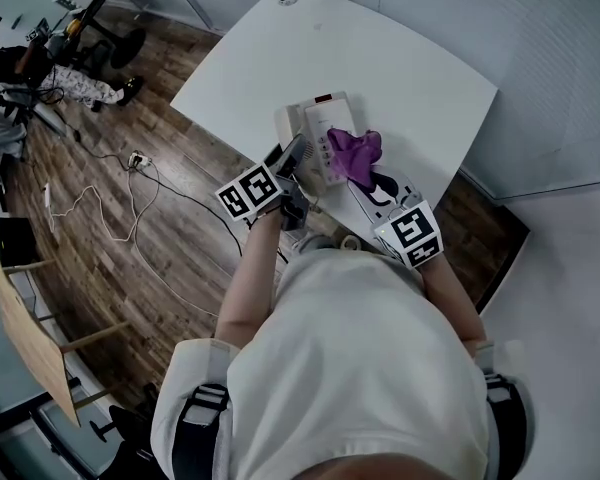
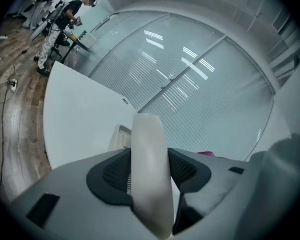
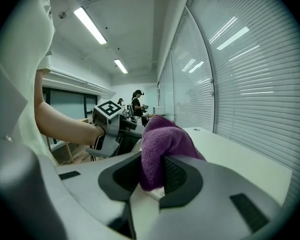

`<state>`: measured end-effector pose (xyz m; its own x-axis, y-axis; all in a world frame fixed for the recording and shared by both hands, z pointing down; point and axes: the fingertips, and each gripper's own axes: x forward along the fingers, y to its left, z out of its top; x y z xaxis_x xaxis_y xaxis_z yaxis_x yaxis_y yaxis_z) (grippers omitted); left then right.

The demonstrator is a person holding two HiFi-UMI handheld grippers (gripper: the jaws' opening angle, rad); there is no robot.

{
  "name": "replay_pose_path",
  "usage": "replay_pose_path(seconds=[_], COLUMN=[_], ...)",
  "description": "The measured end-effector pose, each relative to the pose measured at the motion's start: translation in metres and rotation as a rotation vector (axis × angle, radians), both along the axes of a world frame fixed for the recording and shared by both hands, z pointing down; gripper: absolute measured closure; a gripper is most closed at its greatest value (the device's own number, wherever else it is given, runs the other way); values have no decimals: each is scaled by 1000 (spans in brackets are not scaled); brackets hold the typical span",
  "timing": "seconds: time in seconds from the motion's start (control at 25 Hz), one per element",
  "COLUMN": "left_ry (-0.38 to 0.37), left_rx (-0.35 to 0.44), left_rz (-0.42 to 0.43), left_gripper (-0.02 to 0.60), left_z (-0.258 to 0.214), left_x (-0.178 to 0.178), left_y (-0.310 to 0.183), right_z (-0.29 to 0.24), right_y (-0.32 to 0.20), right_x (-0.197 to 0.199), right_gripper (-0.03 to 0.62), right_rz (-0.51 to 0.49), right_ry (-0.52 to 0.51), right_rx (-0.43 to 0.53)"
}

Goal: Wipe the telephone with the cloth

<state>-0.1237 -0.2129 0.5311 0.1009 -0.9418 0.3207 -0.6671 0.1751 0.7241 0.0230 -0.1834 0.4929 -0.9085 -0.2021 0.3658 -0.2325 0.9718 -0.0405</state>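
In the head view, the person is standing at a white table (image 1: pixel 410 68), and the off-white telephone (image 1: pixel 315 123) is sitting near the table's near edge, a small dark-red panel showing at its far end. The left gripper (image 1: pixel 288 160) is sitting at the telephone's left side. The right gripper (image 1: pixel 370 176) is holding a purple cloth (image 1: pixel 355 151) on the keypad side.

In the left gripper view, the jaws are clamping a smooth white handset (image 2: pixel 149 134), which is standing up between the pads. The telephone's base is showing just beyond it on the table.

In the right gripper view, the jaws are pinching the cloth, which is bunching into a fuzzy mound above the pads, and the left gripper is showing across from it.

The wiping step seems to be in hand, with the handset apparently held off the base. The next move is likely calling for the cloth to press down and sweep across the keypad while the handset is kept out of its way.
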Motion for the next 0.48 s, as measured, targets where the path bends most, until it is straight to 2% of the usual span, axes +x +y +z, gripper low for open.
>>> replay_pose_path(seconds=[0.16,0.48], left_ry=[-51,-119], left_rx=[-60,-126], left_rz=[2,10], left_gripper=[351,351], left_z=[11,24], left_x=[0,-2], left_y=[-6,-19], right_z=[1,6], right_y=[-4,-10], right_x=[1,4], right_gripper=[498,499], right_rz=[5,12], right_ry=[-2,-6], right_rx=[-13,-45])
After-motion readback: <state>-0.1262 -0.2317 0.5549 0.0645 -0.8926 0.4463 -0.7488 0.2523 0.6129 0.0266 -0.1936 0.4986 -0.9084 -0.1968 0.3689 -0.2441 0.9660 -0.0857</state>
